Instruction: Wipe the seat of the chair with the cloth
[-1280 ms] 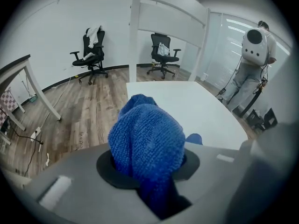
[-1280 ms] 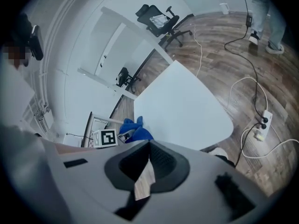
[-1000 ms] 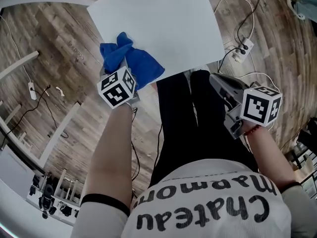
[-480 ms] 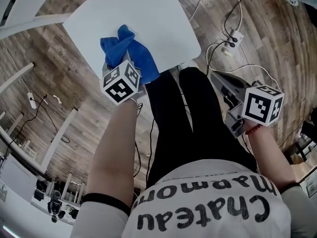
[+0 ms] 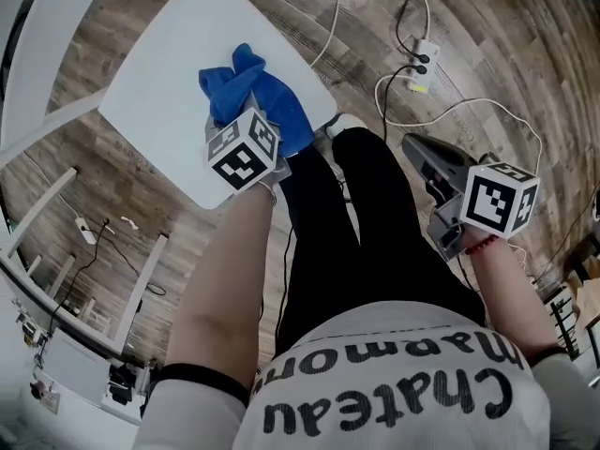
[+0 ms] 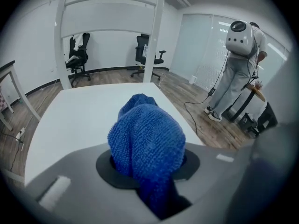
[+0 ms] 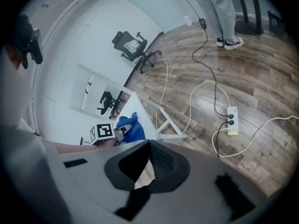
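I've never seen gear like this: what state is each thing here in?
left tool, shut on the blue cloth.
right tool, shut, empty, off to the side.
chair seat, bare except for the cloth.
blue cloth, bunched, over the seat's near edge.
power strip, on the floor, two plugs in.

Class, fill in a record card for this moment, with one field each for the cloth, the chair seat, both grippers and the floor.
Cloth: blue cloth, bunched
Chair seat: white chair seat, bare apart from the cloth at its near edge
Left gripper: left gripper shut on the cloth, over the seat
Right gripper: right gripper jaws together, empty, held off to the side
Floor: wood planks, with a power strip and cables
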### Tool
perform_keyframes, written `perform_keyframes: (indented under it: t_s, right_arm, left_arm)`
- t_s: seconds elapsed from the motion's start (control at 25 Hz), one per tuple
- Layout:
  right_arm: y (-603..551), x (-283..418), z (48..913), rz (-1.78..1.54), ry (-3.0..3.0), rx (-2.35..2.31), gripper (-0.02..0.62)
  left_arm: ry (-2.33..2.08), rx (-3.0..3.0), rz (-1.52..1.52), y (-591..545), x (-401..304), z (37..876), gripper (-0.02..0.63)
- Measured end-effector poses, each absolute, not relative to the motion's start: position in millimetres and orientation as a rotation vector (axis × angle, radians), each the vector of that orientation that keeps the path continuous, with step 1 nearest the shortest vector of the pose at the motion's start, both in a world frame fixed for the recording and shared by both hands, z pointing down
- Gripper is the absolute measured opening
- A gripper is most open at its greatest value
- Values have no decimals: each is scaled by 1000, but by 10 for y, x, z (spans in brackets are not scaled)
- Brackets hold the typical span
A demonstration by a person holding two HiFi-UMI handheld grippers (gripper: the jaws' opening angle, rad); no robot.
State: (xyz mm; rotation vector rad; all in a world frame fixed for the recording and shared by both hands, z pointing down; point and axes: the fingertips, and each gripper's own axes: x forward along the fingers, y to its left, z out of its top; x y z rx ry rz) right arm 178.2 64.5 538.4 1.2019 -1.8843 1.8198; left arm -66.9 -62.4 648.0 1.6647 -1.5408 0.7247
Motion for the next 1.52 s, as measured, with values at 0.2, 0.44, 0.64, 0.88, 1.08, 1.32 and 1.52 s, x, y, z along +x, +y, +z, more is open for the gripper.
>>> perform_keyframes:
  t_s: [0.2, 0.44, 0.64, 0.88, 1.08, 1.32, 1.52]
  right_arm:
    - [765, 2017, 5408, 1860, -1852, 1296, 12]
    - [892, 2125, 5411, 1877, -1831, 1345, 12]
    - [903, 2154, 5405, 1854, -1823, 1327, 12]
    - [768, 1806, 5374, 1804, -1874, 1175, 12]
    - [662, 1315, 5378, 1765, -1912, 1045, 12]
    - [563, 830, 5397, 1685, -1938, 862, 12]
    - [608, 525, 5434, 1647, -1941, 778, 12]
  left_arm:
    - [-1412, 1804, 734, -773, -123, 6470, 130]
    - [-1273, 1980, 829, -767, 330, 6449, 127]
    - [-1186, 2090, 834, -602, 597, 6321, 126]
    - [-1309, 1947, 789, -337, -10, 6282, 126]
    - [-1483, 1787, 836, -152, -1021, 6342, 127]
    - [-1756, 1411, 795, 503, -2307, 6377, 127]
    - [-1799, 1340, 822, 865, -2664, 6477, 129]
